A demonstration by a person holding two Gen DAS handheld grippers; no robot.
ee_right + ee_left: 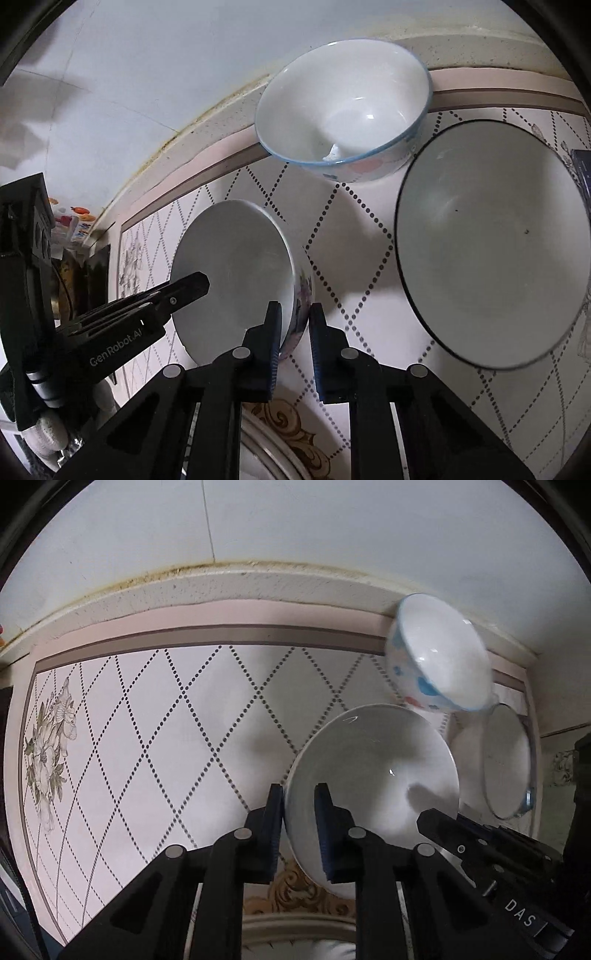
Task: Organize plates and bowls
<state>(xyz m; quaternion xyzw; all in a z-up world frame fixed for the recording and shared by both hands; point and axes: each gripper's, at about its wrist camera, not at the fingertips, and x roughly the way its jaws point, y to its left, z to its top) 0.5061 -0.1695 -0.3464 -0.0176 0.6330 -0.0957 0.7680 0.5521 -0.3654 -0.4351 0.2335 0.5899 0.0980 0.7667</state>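
Tools clamped on white bowl

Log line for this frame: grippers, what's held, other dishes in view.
left gripper: straddles white bowl rim | right gripper: straddles same rim opposite | blue-patterned bowl, dark-rimmed bowl: on tablecloth

White bowl: glossy glazed ceramic. Blue-patterned bowl, 1 o'clock: same shiny glaze. Dark-rimmed bowl, 3 o'clock: duller, satin finish. Table cover: smooth, slight sheen, probably vinyl. Gripper fingers: matt black plastic, ribbed blue pads, metal pins.
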